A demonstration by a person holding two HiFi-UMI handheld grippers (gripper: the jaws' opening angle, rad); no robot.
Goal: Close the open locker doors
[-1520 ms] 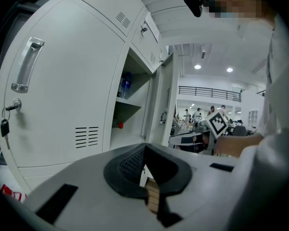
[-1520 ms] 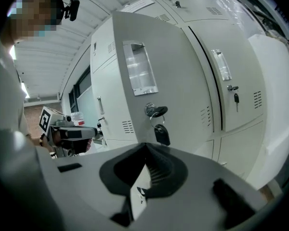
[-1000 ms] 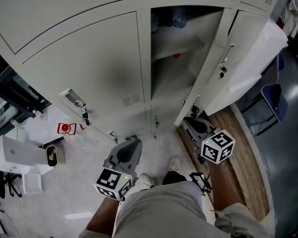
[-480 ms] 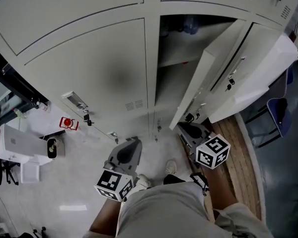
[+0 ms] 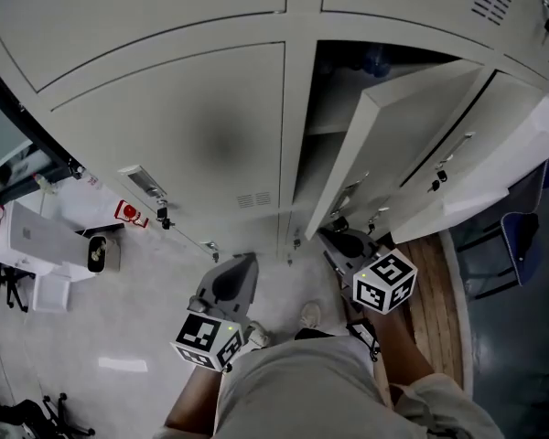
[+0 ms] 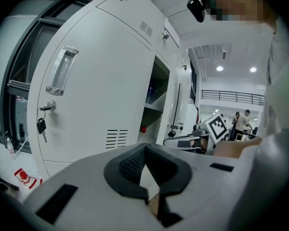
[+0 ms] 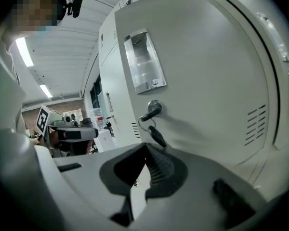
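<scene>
The middle locker (image 5: 334, 108) stands open, and its door (image 5: 393, 135) hangs partly swung in. In the right gripper view the door's face (image 7: 207, 71) fills the frame, with its handle (image 7: 144, 64) and a key (image 7: 156, 136) hanging from the lock. My right gripper (image 5: 334, 239) (image 7: 145, 148) is shut and empty at the door's lower outer face; I cannot tell whether it touches. My left gripper (image 5: 241, 262) (image 6: 144, 148) is shut and empty, low before the closed left door (image 5: 192, 144) (image 6: 96, 81), apart from it.
A second door (image 5: 494, 167) stands open further right. Below it lie a wooden platform (image 5: 439, 291) and a blue chair (image 5: 522, 236). White boxes (image 5: 37, 245) and a small red item (image 5: 128, 213) sit on the floor at left. The person's shoe (image 5: 306, 316) shows between the grippers.
The middle locker's door has swung leftward, narrowing the opening. My right gripper has moved left along with it. The left gripper has stayed in place.
</scene>
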